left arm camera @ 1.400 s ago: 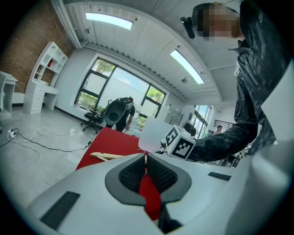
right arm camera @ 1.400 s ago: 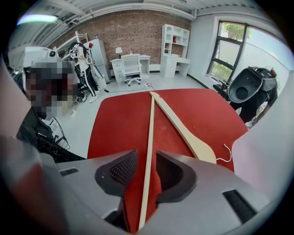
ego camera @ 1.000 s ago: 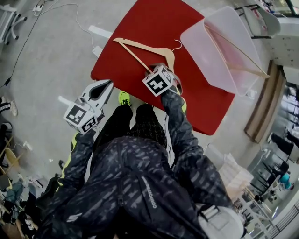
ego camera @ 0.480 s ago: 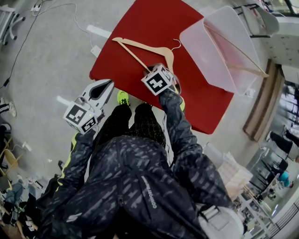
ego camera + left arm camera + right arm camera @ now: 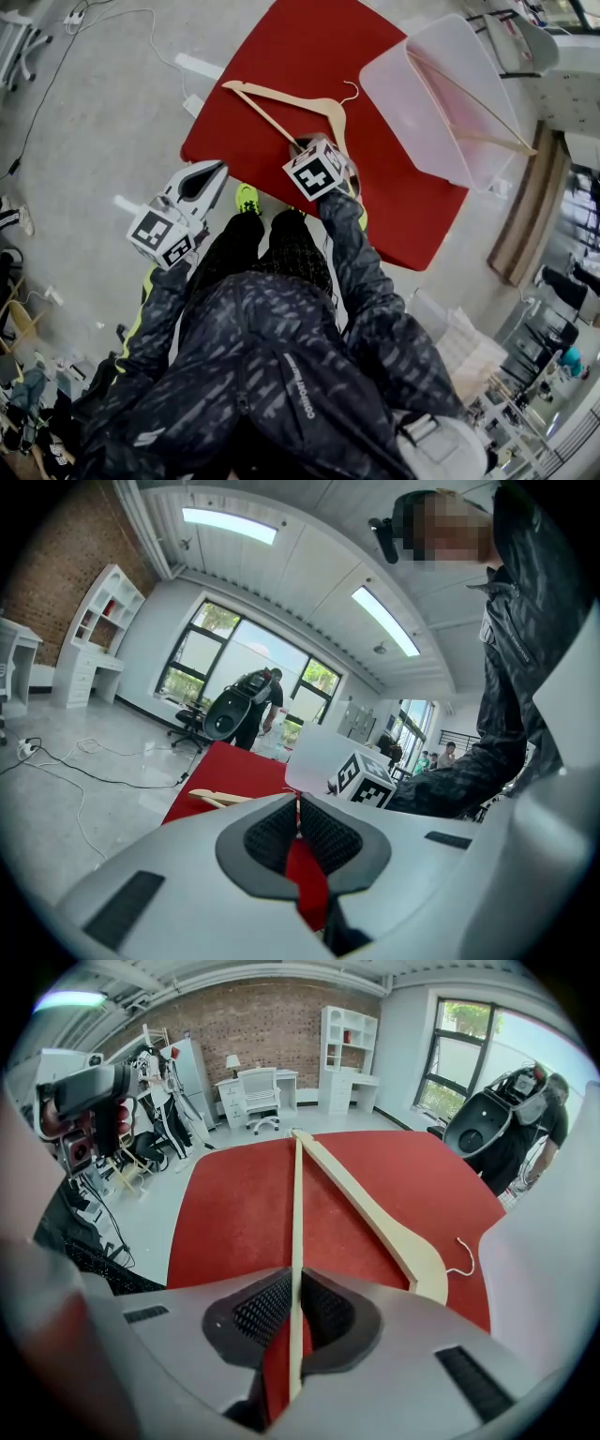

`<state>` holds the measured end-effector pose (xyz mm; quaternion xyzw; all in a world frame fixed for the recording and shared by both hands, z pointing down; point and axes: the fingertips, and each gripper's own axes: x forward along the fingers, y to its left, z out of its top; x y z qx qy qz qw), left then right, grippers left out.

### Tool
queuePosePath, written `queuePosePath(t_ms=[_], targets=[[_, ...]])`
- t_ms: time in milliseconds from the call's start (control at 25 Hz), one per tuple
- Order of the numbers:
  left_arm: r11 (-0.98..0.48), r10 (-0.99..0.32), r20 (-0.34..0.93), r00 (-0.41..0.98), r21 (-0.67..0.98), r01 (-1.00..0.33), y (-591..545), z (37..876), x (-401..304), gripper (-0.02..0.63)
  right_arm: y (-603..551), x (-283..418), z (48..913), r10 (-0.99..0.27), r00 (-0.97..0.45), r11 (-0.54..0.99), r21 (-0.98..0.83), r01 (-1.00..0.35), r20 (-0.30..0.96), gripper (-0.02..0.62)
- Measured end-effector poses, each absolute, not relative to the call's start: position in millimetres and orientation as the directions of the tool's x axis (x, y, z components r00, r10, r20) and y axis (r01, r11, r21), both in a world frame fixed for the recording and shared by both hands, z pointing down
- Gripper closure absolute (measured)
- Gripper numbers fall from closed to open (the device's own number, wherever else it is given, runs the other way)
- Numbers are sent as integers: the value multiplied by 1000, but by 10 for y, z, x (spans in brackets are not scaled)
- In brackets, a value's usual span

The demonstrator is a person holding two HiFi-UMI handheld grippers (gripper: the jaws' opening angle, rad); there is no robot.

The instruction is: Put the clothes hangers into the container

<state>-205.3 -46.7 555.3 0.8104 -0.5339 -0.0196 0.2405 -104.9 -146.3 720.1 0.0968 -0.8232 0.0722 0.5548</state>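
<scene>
Closing just now, the right tongs (image 5: 294, 1288) pinch the thin bar of the hanger (image 5: 298, 97) on the red bench (image 5: 309, 42), its length running off leftward from them, away from the container (image 5: 398, 89) on their right; the left tongs (image 5: 214, 171), shut and empty, hang farther off.

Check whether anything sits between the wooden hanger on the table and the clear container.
Nothing visible does: only bare red table separates the wooden hanger from the container. A second hanger already leans inside, poking over the rim, so it could crowd the opening.
</scene>
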Motion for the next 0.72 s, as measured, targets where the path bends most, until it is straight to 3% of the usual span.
queuePosePath(t_ms=[440, 720], targets=[[-340, -867, 213, 450, 408, -848, -570, 5499, -1950, 594, -1436, -1053, 6794, -123, -519, 958, -36, -285, 846, 555], [-381, -828, 237, 509, 429, -819, -712, 5612, -1789, 594, -1358, -1035, 6666, -116, -542, 957, -52, -285, 833, 555]])
